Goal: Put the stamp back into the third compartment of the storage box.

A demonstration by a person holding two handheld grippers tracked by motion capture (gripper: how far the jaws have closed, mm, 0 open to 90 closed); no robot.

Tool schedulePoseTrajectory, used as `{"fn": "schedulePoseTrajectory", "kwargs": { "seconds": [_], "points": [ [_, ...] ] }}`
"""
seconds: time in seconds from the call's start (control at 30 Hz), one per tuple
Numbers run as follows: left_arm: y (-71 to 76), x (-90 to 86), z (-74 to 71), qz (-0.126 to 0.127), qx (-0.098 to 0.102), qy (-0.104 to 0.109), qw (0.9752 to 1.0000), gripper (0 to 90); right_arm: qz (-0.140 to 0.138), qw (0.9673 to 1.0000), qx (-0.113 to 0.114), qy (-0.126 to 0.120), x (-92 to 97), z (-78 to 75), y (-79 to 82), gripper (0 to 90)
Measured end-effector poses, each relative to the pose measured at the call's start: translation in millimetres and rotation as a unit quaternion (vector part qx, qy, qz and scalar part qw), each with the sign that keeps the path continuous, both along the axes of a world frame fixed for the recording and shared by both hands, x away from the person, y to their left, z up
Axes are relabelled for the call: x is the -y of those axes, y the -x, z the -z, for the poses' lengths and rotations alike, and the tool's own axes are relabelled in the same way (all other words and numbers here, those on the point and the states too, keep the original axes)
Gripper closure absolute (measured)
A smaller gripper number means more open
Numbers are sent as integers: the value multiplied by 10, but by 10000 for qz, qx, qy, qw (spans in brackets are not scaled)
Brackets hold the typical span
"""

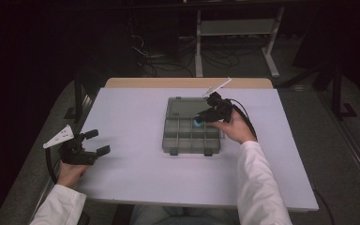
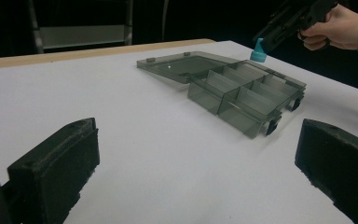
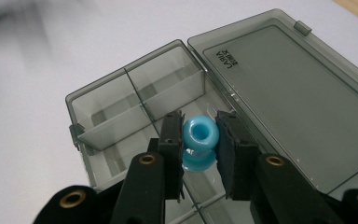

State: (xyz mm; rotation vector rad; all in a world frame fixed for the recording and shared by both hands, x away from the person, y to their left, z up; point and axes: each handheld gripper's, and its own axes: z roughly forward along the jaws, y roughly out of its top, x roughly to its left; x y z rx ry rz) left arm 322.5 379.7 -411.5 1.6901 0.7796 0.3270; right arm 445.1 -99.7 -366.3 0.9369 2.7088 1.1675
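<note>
Left tool (image 1: 93,143) idle on bench (image 1: 136,140), jaws apart. Right tool (image 3: 200,140) clamped on blue spool (image 3: 199,135) over box (image 1: 168,140) — prob light, stiff, slick plastic; grip at waist.

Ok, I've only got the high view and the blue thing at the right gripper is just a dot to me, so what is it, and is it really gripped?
Observer: A blue spool-shaped bead with a hole through it. The right gripper is shut on it, one pad on each side.
Operator: What's under it?
Observer: The box. The compartments I can see around the bead hold nothing.
Operator: Anything on the lid?
Observer: Just small lettering near one corner. Nothing lies on it.
</note>
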Motion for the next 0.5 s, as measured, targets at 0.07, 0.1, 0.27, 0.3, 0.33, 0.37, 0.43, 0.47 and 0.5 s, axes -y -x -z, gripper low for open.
{"fn": "schedulePoseTrajectory", "kwargs": {
  "seconds": [0.07,0.1,0.27,0.3,0.33,0.37,0.43,0.47,0.5],
  "points": [
    [0,-1,0,-3,-3,-2,10000,0,4,10000,2,9,-2,8,-6,712],
    [0,-1,0,-5,-1,-2,10000,0,-8,10000,6,48,-5,27,-20,712],
    [-1,-1,1,6,4,-9,10000,0,-4,10000,-55,73,-22,56,-37,712],
    [-2,0,1,9,5,-10,10000,0,14,9999,-73,97,-27,65,-40,712],
    [-2,0,1,12,8,-11,10000,0,-6,9999,-88,136,-33,92,-55,713],
    [-2,0,1,11,7,-14,10000,0,-6,9999,-88,136,-33,92,-55,713],
    [-3,0,1,7,5,-16,10000,0,3,9998,-93,177,-36,113,-68,712],
    [-2,0,1,1,-4,-5,10000,0,5,9998,-89,182,-37,122,-75,712],
    [-2,-2,1,3,-1,-7,10000,0,25,9998,-117,181,-41,126,-77,712]
  ]
}}
